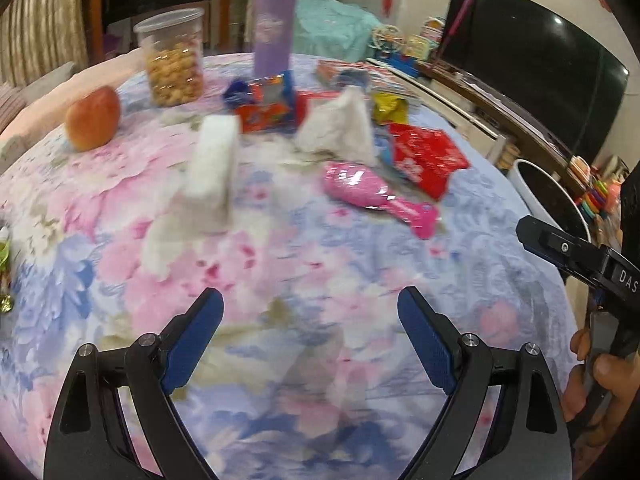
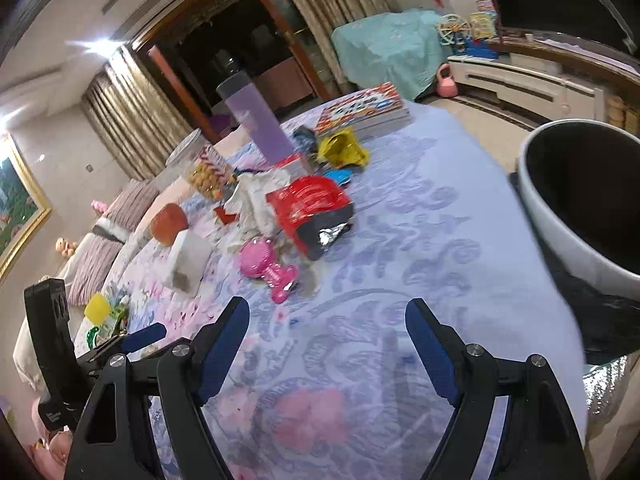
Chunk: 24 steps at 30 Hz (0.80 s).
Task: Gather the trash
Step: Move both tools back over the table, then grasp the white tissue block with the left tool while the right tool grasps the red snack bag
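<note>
The left gripper [image 1: 310, 312] hangs over the near part of a table covered with a pink and blue floral cloth [image 1: 280, 264], its blue-padded jaws spread wide with nothing but cloth between them. The right gripper [image 2: 328, 324] is likewise wide apart and empty above the same cloth, and it shows at the right edge of the left wrist view with a hand on its handle [image 1: 596, 376]. The trash lies farther back on the table: a pink wrapper [image 1: 376, 192] closest, a red snack bag [image 1: 428, 156] just beside it with its torn foil mouth facing forward, crumpled white tissue [image 1: 340, 124] behind that, and a yellow wrapper [image 1: 388, 108] near a stack of books [image 2: 364, 110]. A white tissue pack [image 1: 212, 168] stands toward the left, with an apple [image 1: 94, 118] and a clear jar of snacks [image 1: 174, 56] beyond it. A purple tumbler [image 1: 274, 28] stands upright at the back. A white bin with a black liner [image 2: 576, 208] sits off the table's right edge.
</note>
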Each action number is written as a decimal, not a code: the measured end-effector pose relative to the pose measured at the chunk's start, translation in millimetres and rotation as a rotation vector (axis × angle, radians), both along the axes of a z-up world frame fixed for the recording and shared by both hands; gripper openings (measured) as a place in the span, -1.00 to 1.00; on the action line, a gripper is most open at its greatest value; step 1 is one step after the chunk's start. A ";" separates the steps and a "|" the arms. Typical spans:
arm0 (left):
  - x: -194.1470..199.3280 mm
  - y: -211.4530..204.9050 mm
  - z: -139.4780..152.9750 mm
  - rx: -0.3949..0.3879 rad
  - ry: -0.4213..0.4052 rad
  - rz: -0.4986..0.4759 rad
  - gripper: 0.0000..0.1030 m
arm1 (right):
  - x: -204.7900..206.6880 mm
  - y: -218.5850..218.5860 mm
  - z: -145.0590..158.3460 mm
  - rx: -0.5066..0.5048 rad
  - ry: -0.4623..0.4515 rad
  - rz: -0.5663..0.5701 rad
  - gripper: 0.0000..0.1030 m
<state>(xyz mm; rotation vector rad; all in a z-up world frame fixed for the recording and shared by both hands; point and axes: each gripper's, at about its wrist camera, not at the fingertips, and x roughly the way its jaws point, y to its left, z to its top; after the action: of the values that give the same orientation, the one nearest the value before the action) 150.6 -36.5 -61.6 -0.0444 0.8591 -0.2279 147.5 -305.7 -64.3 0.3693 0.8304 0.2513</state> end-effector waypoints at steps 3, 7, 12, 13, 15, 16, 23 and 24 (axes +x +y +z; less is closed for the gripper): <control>2.0 14.1 -2.8 0.002 0.005 0.028 0.77 | 6.0 11.3 -3.5 -0.006 0.007 0.022 0.59; 10.4 30.0 -5.2 -0.001 0.013 0.067 0.77 | 12.1 25.9 -4.2 -0.010 0.003 0.054 0.59; 21.9 42.6 -4.6 0.011 0.008 0.098 0.77 | 21.0 46.0 -7.3 -0.043 0.002 0.111 0.59; 23.9 42.9 -4.1 0.013 0.007 0.101 0.77 | 23.1 47.5 -7.6 -0.058 0.001 0.109 0.59; 30.9 45.3 -3.6 0.018 0.004 0.106 0.77 | 28.0 46.5 -8.6 -0.063 0.000 0.103 0.59; 34.1 45.4 -3.6 0.020 0.002 0.109 0.77 | 31.3 44.8 -8.4 -0.064 -0.001 0.097 0.59; 59.5 43.1 -3.3 0.018 -0.012 0.121 0.77 | 63.6 41.4 -7.7 -0.101 -0.023 0.095 0.59; 64.1 41.6 -2.9 0.021 -0.018 0.121 0.77 | 68.7 41.5 -8.7 -0.107 -0.026 0.095 0.59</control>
<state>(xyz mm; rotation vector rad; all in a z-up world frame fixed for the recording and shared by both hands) 214.7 5.1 -64.6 -0.0745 0.8382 -0.1055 216.2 -264.2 -73.0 0.2266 0.8328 0.2980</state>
